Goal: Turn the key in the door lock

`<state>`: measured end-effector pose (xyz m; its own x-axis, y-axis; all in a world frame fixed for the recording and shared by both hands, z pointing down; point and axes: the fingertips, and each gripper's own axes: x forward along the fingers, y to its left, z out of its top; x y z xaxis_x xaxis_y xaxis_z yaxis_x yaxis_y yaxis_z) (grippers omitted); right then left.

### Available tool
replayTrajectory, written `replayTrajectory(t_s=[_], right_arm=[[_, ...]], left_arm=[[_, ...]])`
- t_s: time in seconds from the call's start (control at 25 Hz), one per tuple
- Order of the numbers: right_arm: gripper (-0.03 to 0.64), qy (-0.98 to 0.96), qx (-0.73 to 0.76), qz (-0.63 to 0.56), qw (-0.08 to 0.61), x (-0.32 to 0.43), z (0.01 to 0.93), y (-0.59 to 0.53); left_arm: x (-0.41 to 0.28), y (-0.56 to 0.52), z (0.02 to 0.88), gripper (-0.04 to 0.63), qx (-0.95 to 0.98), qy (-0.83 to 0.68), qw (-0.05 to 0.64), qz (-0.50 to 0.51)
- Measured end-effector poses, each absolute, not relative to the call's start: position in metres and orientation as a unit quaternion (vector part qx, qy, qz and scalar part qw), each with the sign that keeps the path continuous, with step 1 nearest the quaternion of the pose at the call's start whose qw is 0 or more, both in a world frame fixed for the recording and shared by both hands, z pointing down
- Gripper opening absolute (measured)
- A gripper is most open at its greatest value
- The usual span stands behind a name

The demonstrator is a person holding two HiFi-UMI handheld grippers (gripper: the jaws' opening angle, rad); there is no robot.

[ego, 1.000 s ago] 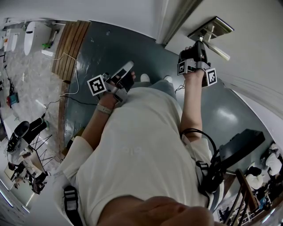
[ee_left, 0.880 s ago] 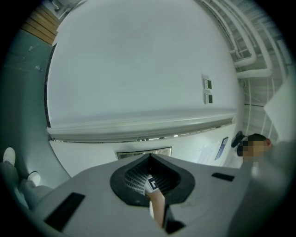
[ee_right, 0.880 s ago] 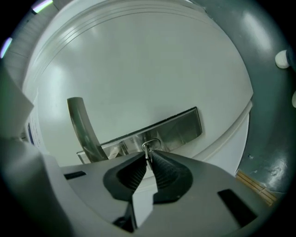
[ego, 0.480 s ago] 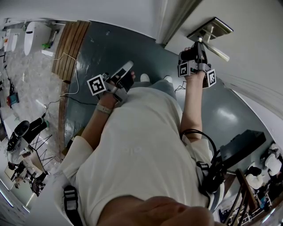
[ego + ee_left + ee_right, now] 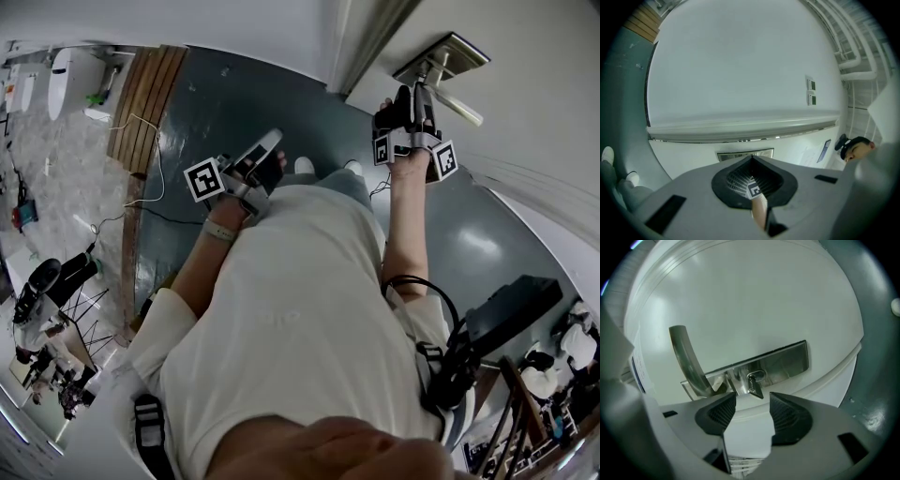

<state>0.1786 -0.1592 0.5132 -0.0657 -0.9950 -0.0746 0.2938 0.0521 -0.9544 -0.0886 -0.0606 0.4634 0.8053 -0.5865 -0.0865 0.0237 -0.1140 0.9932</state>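
Note:
A small key (image 5: pixel 753 384) sticks out of the keyhole in the steel lock plate (image 5: pixel 783 361) on the white door. The lever handle (image 5: pixel 686 358) curves up at the plate's left end. My right gripper (image 5: pixel 752 403) is level and right in front of the key. Its jaws have just been opening and now stand apart, with the key at the mouth of the gap and neither pad touching it. In the head view the right gripper (image 5: pixel 413 101) sits just below the lock plate (image 5: pixel 442 56). My left gripper (image 5: pixel 270 146) is held by the person's waist, shut and empty, facing a white wall (image 5: pixel 740 79).
The white door frame (image 5: pixel 370 42) runs left of the lock, above a dark grey floor (image 5: pixel 244 103). A wooden board (image 5: pixel 150 94) and loose cables lie at the left. A black case (image 5: pixel 511 314) stands at the lower right, behind the person.
The right gripper's jaws have come apart off the key, and the gripper has shifted slightly up toward the lock plate. The left gripper has stayed where it was.

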Motion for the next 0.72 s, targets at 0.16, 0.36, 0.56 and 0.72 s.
replayTrajectory(t_s=[0.16, 0.36, 0.56, 0.72], right_arm=[[0.255, 0.49, -0.38, -0.577, 0.531, 0.16, 0.515, -0.155], [0.258, 0.593, -0.382, -0.555, 0.44, 0.123, 0.511, -0.144], [0.167, 0.757, -0.557, -0.323, 0.116, 0.127, 0.51, -0.125], [0.167, 0.757, -0.629, -0.046, -0.17, 0.15, 0.499, -0.122]], left_arm=[[-0.089, -0.06, 0.464, 0.008, 0.705, -0.198, 0.637, -0.242], [-0.089, -0.061, 0.465, 0.008, 0.702, -0.197, 0.638, -0.248], [-0.091, -0.062, 0.465, 0.008, 0.701, -0.198, 0.637, -0.252], [-0.091, -0.062, 0.468, 0.008, 0.697, -0.197, 0.641, -0.255]])
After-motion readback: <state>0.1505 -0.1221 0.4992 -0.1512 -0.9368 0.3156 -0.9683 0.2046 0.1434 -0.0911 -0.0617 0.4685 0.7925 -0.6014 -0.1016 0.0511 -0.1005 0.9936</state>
